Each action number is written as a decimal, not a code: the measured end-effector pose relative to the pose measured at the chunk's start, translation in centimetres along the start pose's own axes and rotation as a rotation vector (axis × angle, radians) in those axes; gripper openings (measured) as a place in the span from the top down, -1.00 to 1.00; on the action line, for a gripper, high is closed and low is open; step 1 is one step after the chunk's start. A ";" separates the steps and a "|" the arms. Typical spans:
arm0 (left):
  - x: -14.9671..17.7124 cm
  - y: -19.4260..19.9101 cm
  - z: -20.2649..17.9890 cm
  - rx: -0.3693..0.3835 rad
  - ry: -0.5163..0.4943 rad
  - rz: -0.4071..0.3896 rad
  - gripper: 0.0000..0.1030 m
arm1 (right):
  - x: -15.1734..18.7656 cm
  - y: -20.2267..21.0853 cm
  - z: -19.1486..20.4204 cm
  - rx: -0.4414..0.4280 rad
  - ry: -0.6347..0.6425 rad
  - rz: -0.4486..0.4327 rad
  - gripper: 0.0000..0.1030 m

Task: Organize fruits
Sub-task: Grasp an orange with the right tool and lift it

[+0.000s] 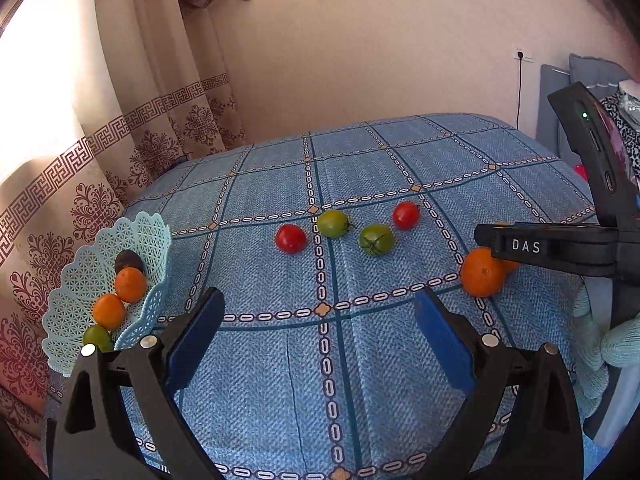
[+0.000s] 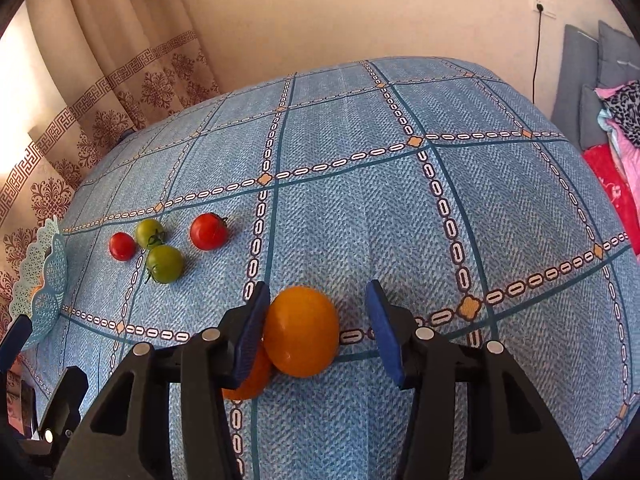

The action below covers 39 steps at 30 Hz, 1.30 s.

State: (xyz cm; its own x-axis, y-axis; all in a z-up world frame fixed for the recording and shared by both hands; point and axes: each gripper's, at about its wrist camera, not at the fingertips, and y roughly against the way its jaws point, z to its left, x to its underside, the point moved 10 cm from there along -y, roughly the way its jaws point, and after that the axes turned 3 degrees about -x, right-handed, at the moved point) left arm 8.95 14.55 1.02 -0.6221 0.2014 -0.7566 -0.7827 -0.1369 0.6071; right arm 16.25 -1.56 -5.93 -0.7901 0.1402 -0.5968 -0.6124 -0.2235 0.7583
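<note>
Fruits are spread on the blue checked cloth (image 2: 500, 208): two oranges (image 2: 301, 330) lie between the parted pads of the right gripper (image 2: 318, 326), ungripped. Two red tomatoes (image 1: 291, 238) and two green tomatoes (image 1: 376, 239) are counted mid-cloth. In the lattice basket (image 1: 76, 304), two oranges and one green tomato are seen beside the left gripper (image 1: 320, 332), which is spread wide and empty.

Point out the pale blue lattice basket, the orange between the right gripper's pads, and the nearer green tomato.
Pale blue lattice plastic basket (image 1: 68, 312): left wrist view, inner wall.
Round orange (image 2: 301, 330): right wrist view, front face.
Nearer green tomato (image 2: 165, 264): right wrist view, centre.
</note>
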 end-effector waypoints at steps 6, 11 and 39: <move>0.1 -0.5 -0.9 0.018 -0.015 0.015 -0.88 | 0.5 0.5 0.9 -0.014 0.054 -0.007 0.28; 0.1 -1.4 -1.7 0.032 -0.035 0.033 -0.88 | 0.6 0.8 1.2 -0.010 0.071 -0.022 0.35; -1.4 -4.4 -10.0 0.257 -0.069 0.103 -0.88 | -0.9 4.8 -2.5 0.005 -0.045 -0.144 0.35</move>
State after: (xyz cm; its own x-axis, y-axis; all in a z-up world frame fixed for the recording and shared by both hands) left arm 13.11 5.19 -3.06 -0.6885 0.2657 -0.6748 -0.6795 0.0889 0.7283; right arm 14.14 -5.13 -2.41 -0.6942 0.2132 -0.6875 -0.7197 -0.1933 0.6668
